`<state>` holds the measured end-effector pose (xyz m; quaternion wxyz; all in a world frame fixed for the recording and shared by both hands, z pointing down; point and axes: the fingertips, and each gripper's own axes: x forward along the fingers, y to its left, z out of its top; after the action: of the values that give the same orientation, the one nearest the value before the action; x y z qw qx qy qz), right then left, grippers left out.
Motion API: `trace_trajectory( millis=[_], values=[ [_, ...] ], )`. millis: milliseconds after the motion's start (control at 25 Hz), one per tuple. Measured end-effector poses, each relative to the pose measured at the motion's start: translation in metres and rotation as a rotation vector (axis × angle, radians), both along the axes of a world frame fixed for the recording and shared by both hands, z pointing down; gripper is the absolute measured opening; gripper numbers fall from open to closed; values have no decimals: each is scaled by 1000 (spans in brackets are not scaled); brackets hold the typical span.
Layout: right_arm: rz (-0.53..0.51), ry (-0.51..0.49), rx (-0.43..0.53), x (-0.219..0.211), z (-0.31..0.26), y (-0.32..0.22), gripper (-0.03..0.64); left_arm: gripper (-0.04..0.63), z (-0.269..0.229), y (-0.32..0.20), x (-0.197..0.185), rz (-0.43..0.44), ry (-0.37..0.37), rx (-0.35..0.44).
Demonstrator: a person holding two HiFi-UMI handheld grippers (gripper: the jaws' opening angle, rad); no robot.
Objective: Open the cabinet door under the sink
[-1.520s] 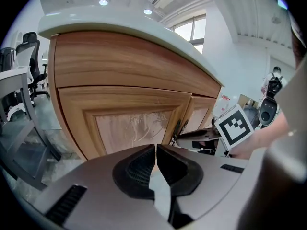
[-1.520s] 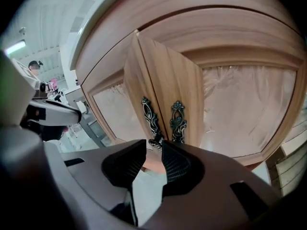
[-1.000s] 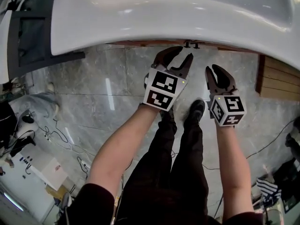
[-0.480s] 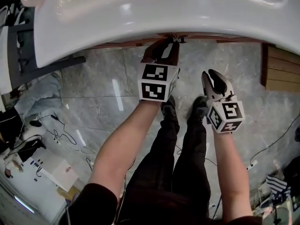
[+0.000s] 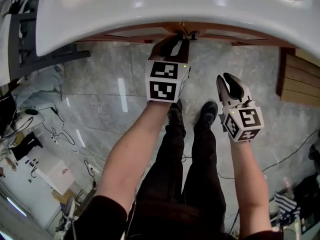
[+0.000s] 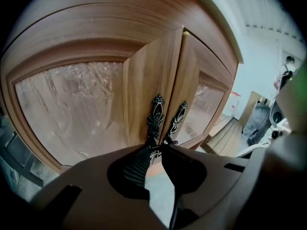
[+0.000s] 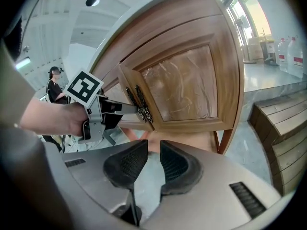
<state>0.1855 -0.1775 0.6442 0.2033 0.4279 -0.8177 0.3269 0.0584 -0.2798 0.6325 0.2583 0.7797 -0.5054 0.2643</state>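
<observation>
At the very tips of my left gripper [image 6: 156,146] sits the lower end of the left door handle [image 6: 155,119], a dark, ornate metal pull. My fingers [image 6: 136,166] are closing on it, one pad on each side of the metal and both touching it, so I am pinching the handle. Just beyond those fingers rises the left cabinet door [image 6: 144,75], brown wood with a frosted panel. Immediately beside my grip hangs the right door handle [image 6: 176,122], the twin of the first, on the right cabinet door [image 6: 207,83]. I do not touch it. Whether the left door has come away from its frame I cannot tell.

Above my left gripper [image 5: 177,41] in the head view, the white sink [image 5: 175,6] overhangs, with the tips tucked in under its rim.

My right gripper [image 5: 229,80] is well apart from the handles, lower in the head view and out over the grey marble floor [image 5: 100,84]. Its fingers [image 7: 125,166] are closing too, but a narrow gap shows between the pads and nothing stands in it. Ahead of them and off to one side, the left gripper [image 7: 135,110] is clamped at the handles where the two doors meet.
</observation>
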Motion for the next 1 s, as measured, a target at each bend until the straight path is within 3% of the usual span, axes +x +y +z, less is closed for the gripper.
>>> trace_trajectory(
  millis=[160,400,720,1000],
  values=[
    [-57,-25,17,-3,-7,0,95,87,1,15,-3,-15,31,3],
    [-166,-34,76,-17,-28,-15,97,87,-1,43,-5,47,56,9],
    [-365,-153,175,-86,-74,-42,145,87,-4,59,-11,94,78,9],
    [-476,-138,244,-123,-91,-56,158,87,-2,59,-11,128,90,11]
  ],
)
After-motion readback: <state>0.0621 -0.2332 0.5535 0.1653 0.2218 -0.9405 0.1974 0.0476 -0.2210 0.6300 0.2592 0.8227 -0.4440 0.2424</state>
